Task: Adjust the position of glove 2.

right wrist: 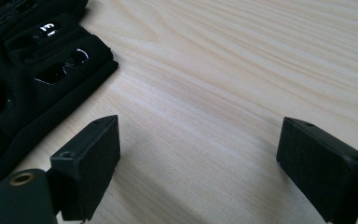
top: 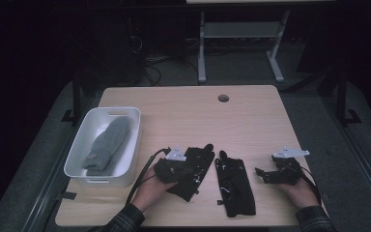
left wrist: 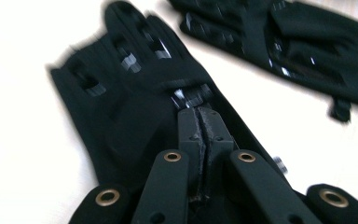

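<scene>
Two black gloves lie side by side near the table's front edge. The left glove (top: 200, 162) (left wrist: 121, 107) has my left gripper (top: 183, 168) (left wrist: 199, 119) on top of it, jaws pressed together and pinching its fabric near the palm. To its right, the second glove (top: 235, 186) (left wrist: 307, 46) (right wrist: 37, 79) lies flat and untouched. My right gripper (top: 263, 175) (right wrist: 198, 140) rests low over bare wood just right of that glove, jaws wide apart with nothing between them.
A white plastic bin (top: 77, 150) stands at the table's left with a grey mitten (top: 107, 144) inside. The wooden table (top: 198, 116) has a cable hole (top: 223, 98) at the back. A cable (top: 142, 176) trails from the left gripper.
</scene>
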The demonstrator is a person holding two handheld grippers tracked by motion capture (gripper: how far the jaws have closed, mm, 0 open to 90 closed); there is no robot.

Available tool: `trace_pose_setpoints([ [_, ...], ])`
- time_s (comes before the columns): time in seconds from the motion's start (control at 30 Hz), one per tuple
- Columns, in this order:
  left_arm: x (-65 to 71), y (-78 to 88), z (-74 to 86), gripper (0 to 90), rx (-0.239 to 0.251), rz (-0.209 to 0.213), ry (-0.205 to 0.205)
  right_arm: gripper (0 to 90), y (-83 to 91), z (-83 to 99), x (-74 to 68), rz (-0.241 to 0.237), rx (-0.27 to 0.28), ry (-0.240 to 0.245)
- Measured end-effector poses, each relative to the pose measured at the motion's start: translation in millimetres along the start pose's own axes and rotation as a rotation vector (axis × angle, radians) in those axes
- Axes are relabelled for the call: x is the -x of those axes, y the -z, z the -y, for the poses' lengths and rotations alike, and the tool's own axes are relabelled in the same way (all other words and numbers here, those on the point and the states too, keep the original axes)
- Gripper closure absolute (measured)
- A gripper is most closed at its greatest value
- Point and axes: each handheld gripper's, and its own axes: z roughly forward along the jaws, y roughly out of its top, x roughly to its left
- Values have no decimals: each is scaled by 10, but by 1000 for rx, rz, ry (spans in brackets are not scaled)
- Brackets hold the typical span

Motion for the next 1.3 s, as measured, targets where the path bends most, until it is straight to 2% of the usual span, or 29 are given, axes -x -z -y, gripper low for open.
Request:
trace_pose_setpoints([
  [0.1, -102, 18, -50, 889, 6, -46, -2, 129, 0, 4, -8, 1, 6, 7],
  [0.2, -203, -39, -20, 891, -26, -67, 10, 129, 0, 4, -10, -7, 4, 15],
  [0.3, -210, -98, 40, 892, -68, -48, 22, 129, 1, 3, -11, -8, 3, 13],
  [0.37, -166, -111, 71, 893, -86, -32, 20, 129, 1, 4, -10, -9, 4, 17],
  [0.4, -135, -101, 81, 892, -91, -28, 4, 129, 1, 4, -10, -9, 4, 16],
  [0.53, -14, -77, 109, 892, -105, 3, -2, 130, 2, 4, -13, -9, 3, 14],
  [0.57, 10, -70, 114, 892, -113, 13, -19, 131, 4, 6, -18, -7, 3, 10],
  [0.6, 54, -81, 119, 892, -101, 21, -7, 138, 5, 8, -24, -4, 5, 8],
  [0.63, 70, -75, 118, 892, -115, 29, -27, 148, 11, 5, -32, -6, 2, 10],
  [0.67, 89, -75, 118, 891, -121, 42, -29, 156, 17, 0, -39, -13, -6, 17],
  [0.73, 136, -82, 126, 892, -112, 56, -15, 210, 33, -13, -60, -29, -15, 24],
  [0.77, 135, -73, 127, 892, -127, 63, -35, 223, 41, -18, -72, -38, -15, 27],
  [0.83, 172, -77, 141, 891, -112, 72, -17, 269, 63, -32, -105, -49, -8, 30],
  [0.87, 169, -66, 141, 891, -126, 77, -39, 311, 84, -40, -118, -62, -5, 37],
  [0.9, 190, -71, 145, 891, -119, 85, -25, 344, 110, -47, -143, -71, -1, 38],
  [0.97, 230, -80, 145, 891, -115, 97, -22, 479, 165, -62, -197, -108, 1, 46],
  [1.03, 270, -82, 139, 886, -114, 103, -41, 585, 215, -68, -265, -142, 0, 59],
  [1.07, 281, -75, 135, 872, -112, 102, -43, 669, 236, -67, -298, -155, -4, 66],
  [1.17, 249, 5, 125, 842, -90, 93, -39, 838, 302, -52, -365, -189, -10, 77],
  [1.23, 227, 69, 142, 807, -73, 72, -8, 890, 323, -43, -390, -214, -23, 85],
  [1.3, 203, 127, 180, 751, -77, 56, -1, 899, 317, -36, -431, -239, -38, 89],
])
